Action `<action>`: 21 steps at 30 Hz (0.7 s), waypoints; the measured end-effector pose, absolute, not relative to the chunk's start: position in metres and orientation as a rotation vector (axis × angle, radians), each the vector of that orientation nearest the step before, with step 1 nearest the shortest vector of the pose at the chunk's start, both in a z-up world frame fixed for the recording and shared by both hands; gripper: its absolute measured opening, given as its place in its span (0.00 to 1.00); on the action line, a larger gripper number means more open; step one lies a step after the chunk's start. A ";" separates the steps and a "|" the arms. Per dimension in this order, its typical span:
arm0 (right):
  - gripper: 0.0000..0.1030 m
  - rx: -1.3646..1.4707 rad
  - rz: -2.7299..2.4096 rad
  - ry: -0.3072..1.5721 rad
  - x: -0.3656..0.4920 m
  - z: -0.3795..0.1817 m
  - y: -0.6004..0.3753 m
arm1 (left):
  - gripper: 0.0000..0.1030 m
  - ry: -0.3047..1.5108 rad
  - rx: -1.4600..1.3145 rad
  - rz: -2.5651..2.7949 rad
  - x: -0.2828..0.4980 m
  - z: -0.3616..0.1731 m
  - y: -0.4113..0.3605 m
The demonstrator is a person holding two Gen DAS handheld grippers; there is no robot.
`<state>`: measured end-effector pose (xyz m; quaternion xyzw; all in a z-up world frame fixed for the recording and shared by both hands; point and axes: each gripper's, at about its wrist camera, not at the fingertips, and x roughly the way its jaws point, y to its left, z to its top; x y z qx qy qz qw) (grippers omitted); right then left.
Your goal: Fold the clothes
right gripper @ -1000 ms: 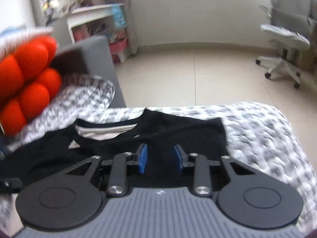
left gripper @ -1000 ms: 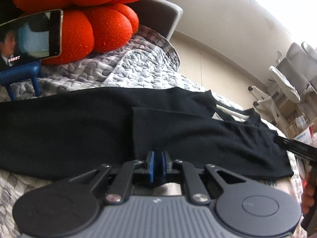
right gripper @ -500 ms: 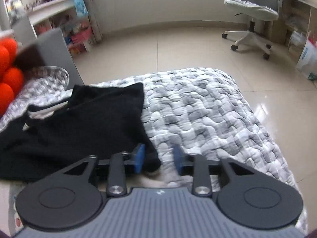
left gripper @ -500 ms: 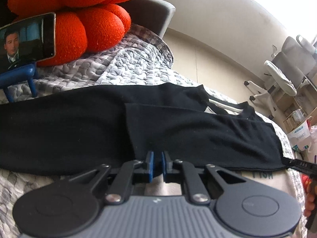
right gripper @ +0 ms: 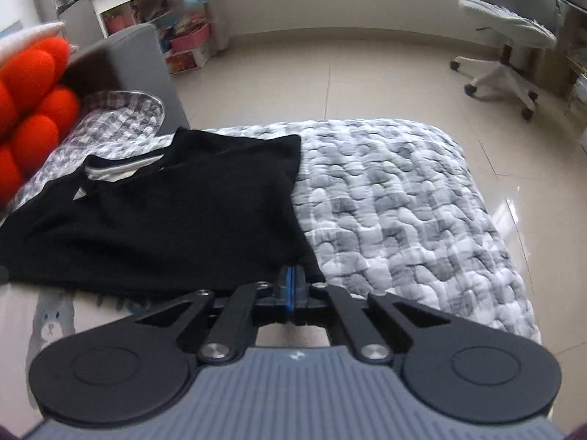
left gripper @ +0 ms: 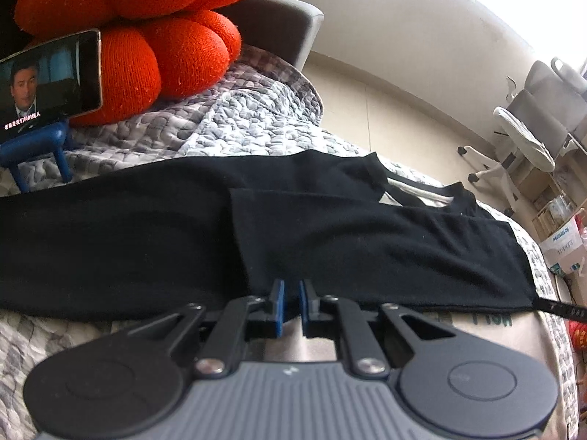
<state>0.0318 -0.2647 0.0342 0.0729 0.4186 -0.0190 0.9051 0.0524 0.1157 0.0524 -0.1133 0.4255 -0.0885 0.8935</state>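
A black shirt lies flat on a grey and white quilt on a bed. It is folded partly over itself, and its neck hole shows a bit of white inside.

In the left wrist view, the left claw sits at 6 o'clock, at the near edge of the shirt. Its blue pads are almost together and pinch the black cloth between them. The shirt runs from 9 o'clock to 3 o'clock across the middle of the picture. At 10 o'clock a phone stands on a blue stand, in front of a big orange pillow. A white chair is at 2 o'clock on the floor.

In the right wrist view, the right claw is clenched tight on the near corner of the shirt, pads pressed together with the cloth edge between them. The shirt spreads from the claw up toward 10 o'clock. The bare quilt fills the side at 3 o'clock.
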 end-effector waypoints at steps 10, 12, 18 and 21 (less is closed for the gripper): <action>0.08 0.043 -0.032 0.780 0.033 0.060 -0.231 | 0.09 0.851 -0.349 -0.137 0.051 0.065 0.143; 0.08 0.014 -0.020 0.785 0.036 0.060 -0.218 | 0.09 0.848 -0.379 -0.123 0.049 0.068 0.151; 0.08 -0.016 0.064 0.769 0.042 0.067 -0.178 | 0.09 0.873 -0.476 -0.038 0.036 0.068 0.185; 0.09 -0.042 0.127 0.753 0.040 0.072 -0.156 | 0.10 0.861 -0.483 0.052 0.023 0.067 0.219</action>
